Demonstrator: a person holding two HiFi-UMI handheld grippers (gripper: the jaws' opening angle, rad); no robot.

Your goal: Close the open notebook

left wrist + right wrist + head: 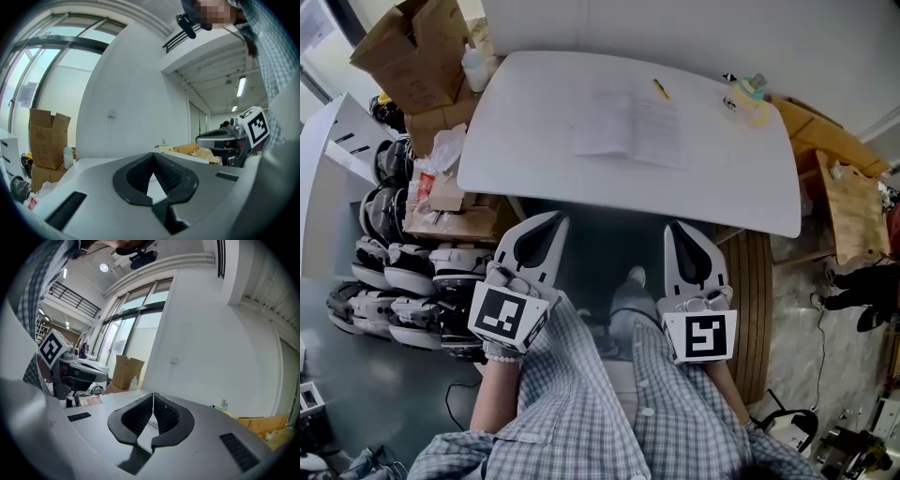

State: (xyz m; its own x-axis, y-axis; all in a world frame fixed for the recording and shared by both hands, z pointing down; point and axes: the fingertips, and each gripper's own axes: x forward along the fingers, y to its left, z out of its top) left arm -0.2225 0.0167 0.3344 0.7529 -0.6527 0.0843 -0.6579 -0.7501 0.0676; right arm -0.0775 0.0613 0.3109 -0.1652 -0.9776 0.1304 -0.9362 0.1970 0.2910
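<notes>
Seen from my head, the notebook (628, 128) lies open past the middle of the table (525, 159), while my left gripper (551, 225) and right gripper (675, 232) sit short of the table's near edge. Left gripper view: jaws together, empty. Right gripper view: the same. I judge this the approach step; the next move calls for reaching over the table to lift one cover.

White table (534, 141), open notebook (628, 128), yellow pen (661, 89) nearby
</notes>
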